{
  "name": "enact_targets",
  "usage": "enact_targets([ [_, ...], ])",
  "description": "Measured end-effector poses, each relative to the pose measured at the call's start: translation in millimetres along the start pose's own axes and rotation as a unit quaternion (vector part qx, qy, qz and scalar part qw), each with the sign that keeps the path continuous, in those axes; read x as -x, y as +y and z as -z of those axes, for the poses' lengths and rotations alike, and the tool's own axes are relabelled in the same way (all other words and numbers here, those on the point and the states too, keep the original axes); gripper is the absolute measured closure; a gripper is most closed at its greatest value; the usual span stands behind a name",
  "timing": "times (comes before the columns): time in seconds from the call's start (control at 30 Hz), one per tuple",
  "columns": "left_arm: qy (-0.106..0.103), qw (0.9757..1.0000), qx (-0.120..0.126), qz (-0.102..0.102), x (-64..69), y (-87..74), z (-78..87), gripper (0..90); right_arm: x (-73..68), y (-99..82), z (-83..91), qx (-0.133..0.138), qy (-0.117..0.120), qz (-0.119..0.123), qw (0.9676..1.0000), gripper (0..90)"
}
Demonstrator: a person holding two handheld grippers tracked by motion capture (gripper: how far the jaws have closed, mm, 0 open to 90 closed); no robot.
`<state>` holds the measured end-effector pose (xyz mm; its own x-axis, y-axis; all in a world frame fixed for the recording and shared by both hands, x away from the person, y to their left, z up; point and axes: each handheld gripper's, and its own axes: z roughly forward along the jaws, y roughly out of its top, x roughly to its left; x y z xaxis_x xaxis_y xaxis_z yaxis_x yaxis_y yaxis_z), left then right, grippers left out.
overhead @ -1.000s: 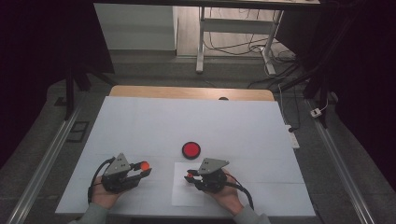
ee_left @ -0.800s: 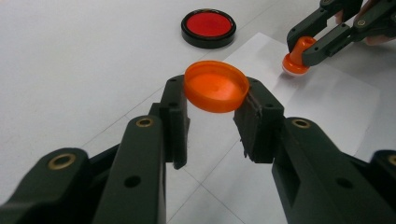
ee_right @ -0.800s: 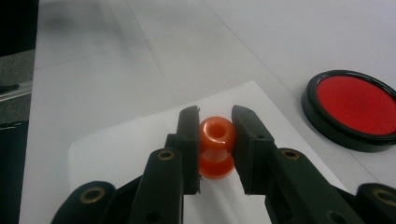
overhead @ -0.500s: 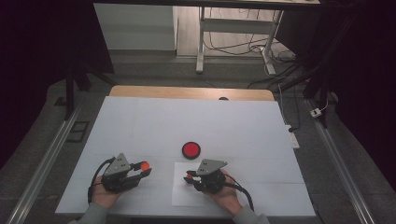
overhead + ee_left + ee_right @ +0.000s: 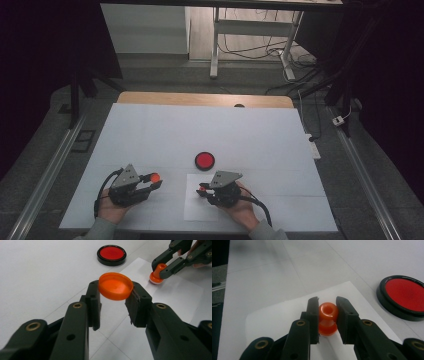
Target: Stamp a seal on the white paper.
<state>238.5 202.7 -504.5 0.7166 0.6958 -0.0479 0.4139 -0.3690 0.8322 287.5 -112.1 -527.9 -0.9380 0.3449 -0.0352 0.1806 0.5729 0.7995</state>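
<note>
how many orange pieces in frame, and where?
2. Orange cap clamped in the left gripper, off the table. Orange stamp clamped in the right gripper, standing on the white paper.

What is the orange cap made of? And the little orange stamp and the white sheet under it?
The cap looks like smooth plastic: thin, even rim, soft glow where light passes through. The stamp also looks like plastic, glossy with a bright highlight on its rounded top. The sheet is probably paper: flat, matte, very thin edges, though thin plastic film cannot be ruled out.
</note>
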Motion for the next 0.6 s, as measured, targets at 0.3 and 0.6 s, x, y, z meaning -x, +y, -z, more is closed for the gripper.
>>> enact_targets([
  [0.3, 0.000, 1.0000, 0.000, 0.001, -0.1, -0.1, 0.1, 64.7, -0.8, -1.9, -2.7, -0.009, 0.002, 0.003, 0.9999, 73.6],
  [0.6, 0.001, 1.0000, 0.000, 0.001, -0.1, -0.2, 0.4, 64.7, -2.3, -2.3, -2.8, -0.014, -0.004, 0.008, 0.9999, 73.8],
])
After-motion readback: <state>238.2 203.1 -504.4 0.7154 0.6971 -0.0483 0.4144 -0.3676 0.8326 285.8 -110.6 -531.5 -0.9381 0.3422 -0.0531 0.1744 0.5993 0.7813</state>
